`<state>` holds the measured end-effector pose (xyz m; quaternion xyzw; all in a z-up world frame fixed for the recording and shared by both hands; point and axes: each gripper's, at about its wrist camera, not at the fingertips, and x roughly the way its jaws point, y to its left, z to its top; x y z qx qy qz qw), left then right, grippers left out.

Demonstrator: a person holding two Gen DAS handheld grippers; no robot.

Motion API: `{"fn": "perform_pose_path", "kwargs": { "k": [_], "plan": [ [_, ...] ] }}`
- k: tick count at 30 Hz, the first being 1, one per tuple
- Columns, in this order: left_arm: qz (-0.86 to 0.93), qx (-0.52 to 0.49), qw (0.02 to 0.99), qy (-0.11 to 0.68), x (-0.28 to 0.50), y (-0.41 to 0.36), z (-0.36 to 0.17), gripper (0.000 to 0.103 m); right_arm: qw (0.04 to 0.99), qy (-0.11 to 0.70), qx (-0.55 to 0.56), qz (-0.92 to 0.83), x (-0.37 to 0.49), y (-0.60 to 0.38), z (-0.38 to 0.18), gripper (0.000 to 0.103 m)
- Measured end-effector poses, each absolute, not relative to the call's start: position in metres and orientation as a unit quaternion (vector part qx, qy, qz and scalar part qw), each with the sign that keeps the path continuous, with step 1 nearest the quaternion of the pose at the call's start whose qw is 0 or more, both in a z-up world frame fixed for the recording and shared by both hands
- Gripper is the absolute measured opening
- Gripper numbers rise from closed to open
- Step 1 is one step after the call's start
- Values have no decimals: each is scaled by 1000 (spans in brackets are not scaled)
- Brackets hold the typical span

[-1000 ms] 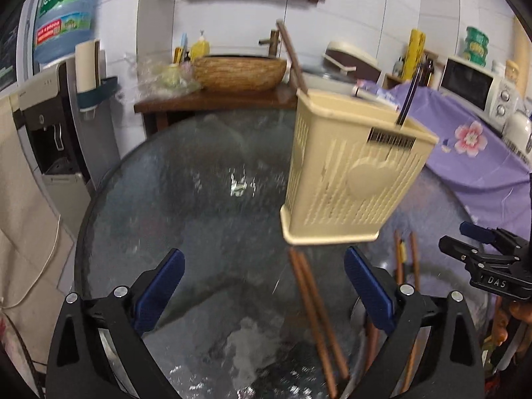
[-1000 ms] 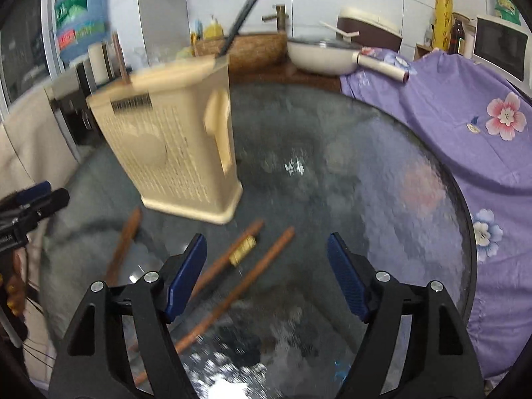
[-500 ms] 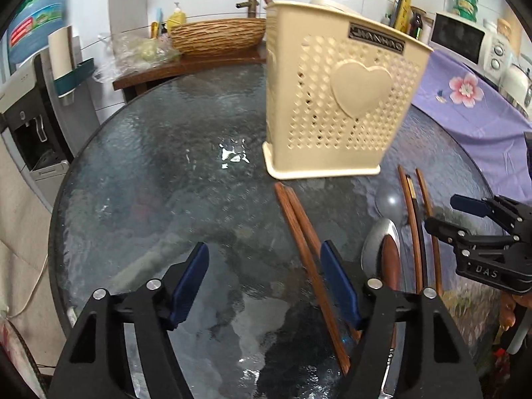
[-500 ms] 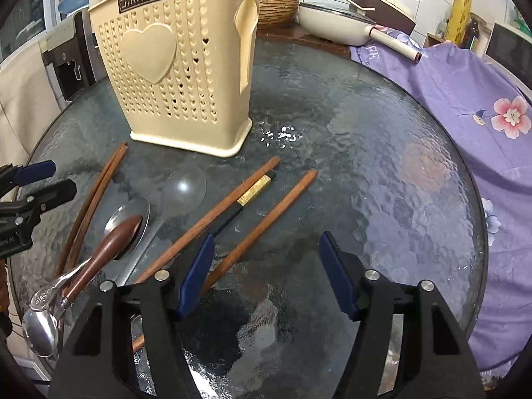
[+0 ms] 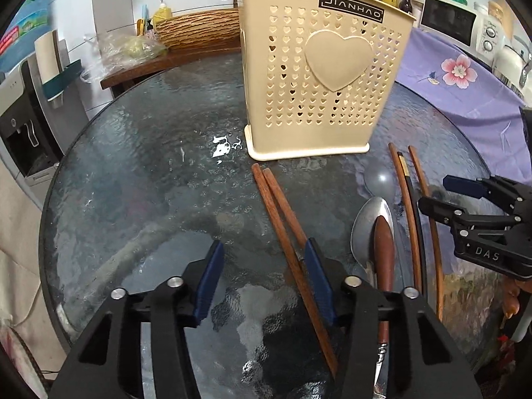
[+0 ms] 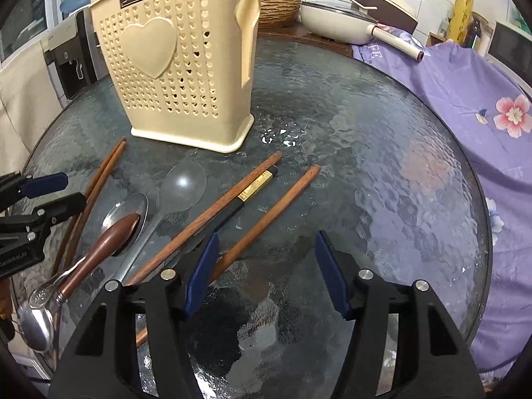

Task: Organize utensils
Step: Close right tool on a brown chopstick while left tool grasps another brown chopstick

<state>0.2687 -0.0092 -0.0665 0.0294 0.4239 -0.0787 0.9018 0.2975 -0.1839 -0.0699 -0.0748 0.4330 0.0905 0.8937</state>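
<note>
A cream utensil holder (image 5: pixel 319 76) (image 6: pixel 186 66) stands upright on the round glass table (image 5: pixel 149 173). In front of it lie a brown chopstick pair (image 5: pixel 279 212), a metal spoon (image 5: pixel 372 229) with a brown-handled utensil (image 5: pixel 382 242) on it, a clear spoon (image 6: pixel 183 183) and more chopsticks (image 6: pixel 256 186). My left gripper (image 5: pixel 262 276) hovers low with its jaws closing; the pair runs just inside its right finger, untouched. My right gripper (image 6: pixel 267 269) is closing too; a single brown chopstick (image 6: pixel 276 209) lies beside its left finger, not gripped.
A purple floral cloth (image 6: pixel 465 99) drapes past the table's right edge. Behind the table stand a white pan (image 6: pixel 335 20), a wicker basket (image 5: pixel 199 30) and a water dispenser (image 5: pixel 30 99). Each gripper shows in the other's view, near the utensils.
Both grippers have come down closer to the table and their jaws have narrowed. The holder and utensils now look larger and sharper.
</note>
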Motion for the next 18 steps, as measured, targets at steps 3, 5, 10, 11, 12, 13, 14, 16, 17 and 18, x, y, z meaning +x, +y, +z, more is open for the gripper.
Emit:
{"fn": "perform_pose_path", "kwargs": {
  "k": [3, 5, 10, 11, 12, 13, 14, 16, 17, 18],
  "plan": [
    [-81, 33, 898, 432, 267, -6, -69, 45, 891, 436, -83, 97, 295, -186, -69, 59],
    [-75, 43, 899, 429, 265, -3, -70, 45, 890, 437, -87, 96, 293, -193, -68, 59],
    [-65, 30, 898, 434, 271, 8, -69, 44, 886, 450, -60, 92, 296, -216, -66, 52],
    [-65, 30, 898, 435, 273, 7, -68, 44, 885, 454, -48, 92, 297, -219, -66, 49],
    [-65, 31, 898, 435, 275, 6, -68, 44, 884, 457, -45, 89, 299, -221, -66, 48],
    [-66, 33, 898, 435, 278, 2, -68, 44, 883, 460, -43, 87, 301, -221, -68, 47],
    [-66, 33, 898, 435, 279, 0, -68, 44, 883, 460, -37, 88, 302, -221, -68, 47],
    [-66, 27, 897, 436, 283, -4, -68, 44, 882, 462, -33, 86, 305, -220, -67, 46],
    [-66, 24, 896, 438, 285, -5, -68, 43, 881, 464, -30, 86, 306, -219, -67, 44],
    [-66, 21, 896, 439, 287, -5, -68, 41, 881, 464, -27, 83, 308, -219, -66, 42]
  ]
}}
